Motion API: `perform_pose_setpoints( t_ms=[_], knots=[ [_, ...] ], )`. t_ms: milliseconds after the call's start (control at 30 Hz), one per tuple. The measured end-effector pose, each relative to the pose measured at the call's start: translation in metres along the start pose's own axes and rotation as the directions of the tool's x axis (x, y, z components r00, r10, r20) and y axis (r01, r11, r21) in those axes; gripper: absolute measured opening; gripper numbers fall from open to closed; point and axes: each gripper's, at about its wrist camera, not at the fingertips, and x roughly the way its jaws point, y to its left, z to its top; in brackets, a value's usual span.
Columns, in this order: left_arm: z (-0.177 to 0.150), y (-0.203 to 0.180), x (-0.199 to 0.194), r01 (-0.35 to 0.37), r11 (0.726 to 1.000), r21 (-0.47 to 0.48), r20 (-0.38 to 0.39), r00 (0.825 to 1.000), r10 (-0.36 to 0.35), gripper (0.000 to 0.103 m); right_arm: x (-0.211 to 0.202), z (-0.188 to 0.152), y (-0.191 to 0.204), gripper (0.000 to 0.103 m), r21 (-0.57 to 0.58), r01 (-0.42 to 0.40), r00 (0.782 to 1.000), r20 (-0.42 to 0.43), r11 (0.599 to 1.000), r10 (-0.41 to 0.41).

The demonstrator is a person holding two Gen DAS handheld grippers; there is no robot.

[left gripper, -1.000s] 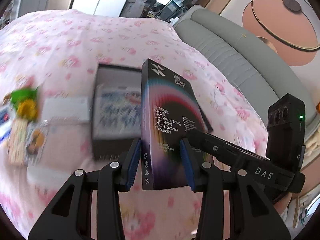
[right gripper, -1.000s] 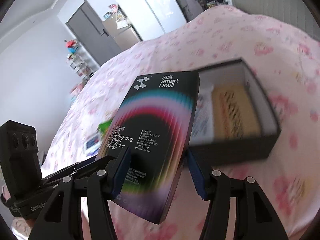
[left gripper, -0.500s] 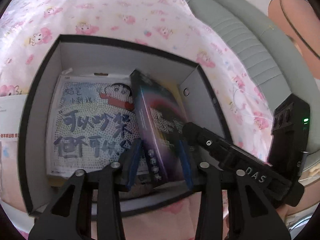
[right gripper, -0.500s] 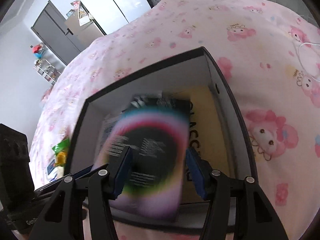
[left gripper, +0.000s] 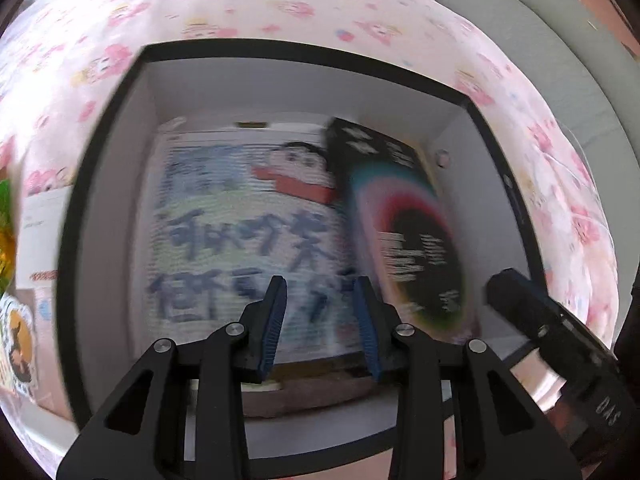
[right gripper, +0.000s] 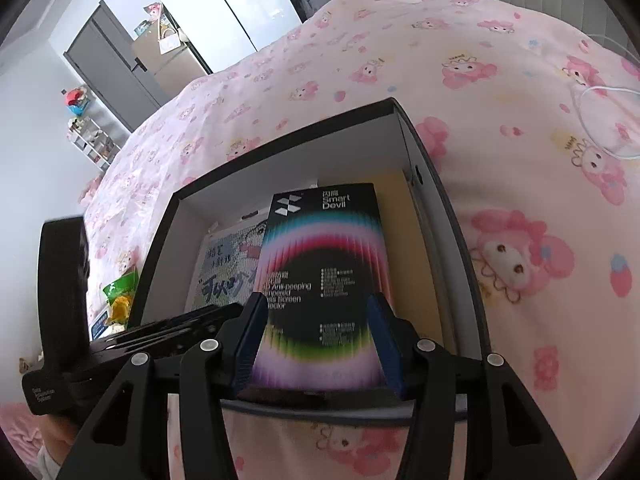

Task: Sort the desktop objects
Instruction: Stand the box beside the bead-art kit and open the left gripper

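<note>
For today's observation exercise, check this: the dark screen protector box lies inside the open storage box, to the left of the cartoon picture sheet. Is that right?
Not quite. The screen protector box does lie inside the open storage box, but to the right of the cartoon picture sheet, overlapping its right edge, not to its left. The left wrist view shows this, and the right wrist view agrees.

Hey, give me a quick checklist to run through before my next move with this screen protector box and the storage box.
1. Screen protector box inside the storage box: ok.
2. Screen protector box lying flat: cannot tell.
3. Left gripper jaws apart and empty: ok.
4. Right gripper jaws closing, screen protector box seen between them; pads clear of it: cannot tell.
5. Everything sorted: not ok, green packet lies outside the storage box.
</note>
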Motion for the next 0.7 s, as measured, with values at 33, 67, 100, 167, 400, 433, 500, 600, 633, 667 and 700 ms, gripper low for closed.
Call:
perform_pose_setpoints(
  t_ms=[33, 67, 100, 167, 400, 433, 500, 600, 633, 667, 700],
  knots=[
    [0.001, -0.006, 0.002, 0.001, 1.0, 0.016, -0.002, 1.0, -0.001, 0.033, -0.002, -0.003, -0.001, 0.048, 0.001, 0.003, 1.0, -0.001, 1.0, -0.003],
    [0.002, -0.011, 0.005, 0.007, 1.0, 0.03, -0.006, 1.0, -0.006, 0.033, -0.003, -0.004, -0.001, 0.048, 0.001, 0.006, 1.0, 0.0, 1.0, -0.006],
    [0.004, -0.015, 0.009, 0.011, 0.999, 0.037, -0.016, 1.0, -0.01, 0.033, -0.005, -0.006, -0.001, 0.048, 0.001, 0.01, 1.0, 0.001, 1.0, -0.01],
    [0.007, -0.019, 0.02, 0.013, 0.999, 0.039, -0.041, 0.999, -0.012, 0.033, -0.007, -0.007, -0.001, 0.048, 0.0, 0.021, 1.0, 0.011, 1.0, -0.021],
    [0.025, -0.024, 0.033, 0.019, 0.999, 0.026, -0.063, 0.998, -0.018, 0.033, -0.008, -0.007, -0.011, 0.049, 0.018, 0.035, 0.999, 0.013, 0.999, -0.035],
    [0.026, -0.023, 0.033, 0.025, 1.0, 0.016, -0.063, 0.998, -0.024, 0.033, -0.009, -0.008, -0.012, 0.049, 0.018, 0.031, 0.999, 0.014, 0.999, -0.031],
    [0.029, -0.019, 0.035, 0.056, 0.998, -0.005, -0.069, 0.996, -0.056, 0.033, -0.009, -0.008, -0.011, 0.049, 0.011, 0.03, 0.999, 0.016, 1.0, -0.03],
    [0.033, -0.022, 0.042, 0.076, 0.997, -0.011, -0.086, 0.993, -0.077, 0.033, -0.007, -0.008, -0.008, 0.049, -0.002, 0.046, 0.999, 0.02, 0.999, -0.046],
    [0.034, -0.025, 0.045, 0.091, 0.996, -0.011, -0.099, 0.991, -0.092, 0.036, -0.006, -0.007, -0.007, 0.05, -0.003, 0.054, 0.998, 0.019, 0.999, -0.054],
    [0.035, -0.03, 0.048, 0.095, 0.995, -0.005, -0.107, 0.99, -0.095, 0.036, -0.005, -0.007, -0.006, 0.05, -0.005, 0.062, 0.998, 0.017, 0.998, -0.062],
    [0.036, -0.034, 0.05, 0.092, 0.996, 0.005, -0.11, 0.99, -0.09, 0.037, -0.004, -0.006, -0.005, 0.05, -0.006, 0.069, 0.997, 0.015, 0.998, -0.069]
  ],
)
